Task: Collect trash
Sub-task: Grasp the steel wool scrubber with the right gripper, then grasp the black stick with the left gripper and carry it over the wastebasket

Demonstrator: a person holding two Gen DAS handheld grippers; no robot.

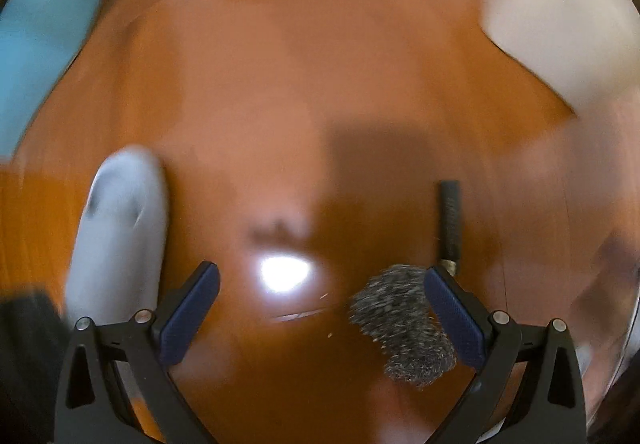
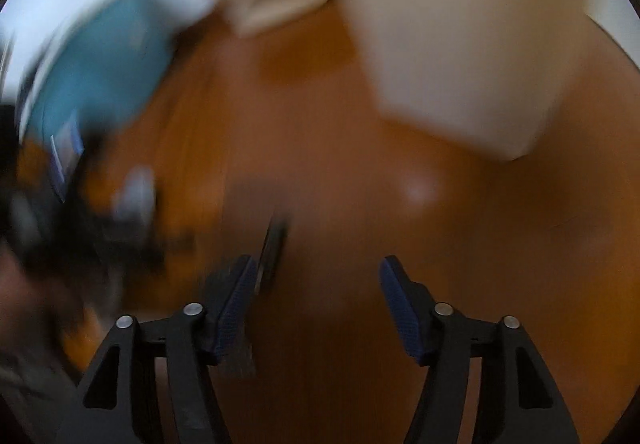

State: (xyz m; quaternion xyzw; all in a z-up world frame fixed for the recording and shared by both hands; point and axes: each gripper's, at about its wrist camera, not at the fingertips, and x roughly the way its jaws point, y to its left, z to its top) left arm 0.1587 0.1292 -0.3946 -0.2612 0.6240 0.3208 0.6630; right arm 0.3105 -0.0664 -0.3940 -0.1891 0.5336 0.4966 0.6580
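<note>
Both views are motion-blurred and look down on an orange-brown wooden floor [image 1: 280, 83]. My left gripper [image 1: 322, 280] is open and empty. A fuzzy grey clump [image 1: 400, 320] lies on the floor just inside its right finger, and a thin black rod [image 1: 450, 219] lies just beyond that finger. My right gripper [image 2: 318, 276] is open and empty above the floor [image 2: 360, 203]. A dark thin object [image 2: 274, 244] lies by its left finger; it may be the same rod.
A pale grey sock-clad foot [image 1: 120, 228] stands left of my left gripper. A white furniture piece [image 1: 560, 15] is at the upper right, also in the right wrist view [image 2: 460, 43]. A teal object [image 2: 104, 63] and dark blurred shapes [image 2: 60, 236] sit at the left.
</note>
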